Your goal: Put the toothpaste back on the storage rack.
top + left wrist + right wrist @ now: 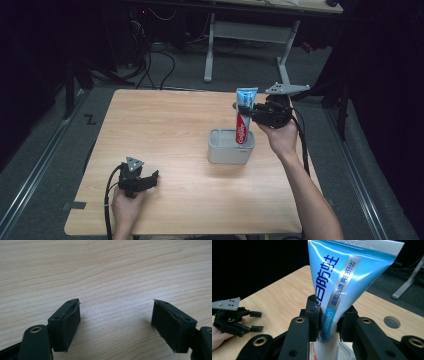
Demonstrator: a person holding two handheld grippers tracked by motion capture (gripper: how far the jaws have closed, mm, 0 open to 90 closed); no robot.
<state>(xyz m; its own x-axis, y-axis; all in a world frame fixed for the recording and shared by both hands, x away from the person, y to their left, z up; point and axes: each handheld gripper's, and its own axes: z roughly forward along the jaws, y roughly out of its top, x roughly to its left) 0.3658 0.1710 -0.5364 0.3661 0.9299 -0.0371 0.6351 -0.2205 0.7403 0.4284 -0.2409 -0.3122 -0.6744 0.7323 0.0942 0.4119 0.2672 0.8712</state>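
While the right gripper (248, 111) clamps the toothpaste tube (244, 114), lower it straight into the grey holder (230, 147) at 6 o'clock; the left gripper (150, 177), jaws apart, idles.

toothpaste tube (244, 116): blue, white, red | holder (230, 146): grey | table (165, 135): light wood grain

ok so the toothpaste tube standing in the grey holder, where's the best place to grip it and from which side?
Grip the toothpaste tube on its flat upper body, below the crimped end, coming in level from the right side of the high view. The tube stands cap-down in the grey holder, so only the upper part is free, and its broad flat faces suit the pads. The right gripper already pinches there.
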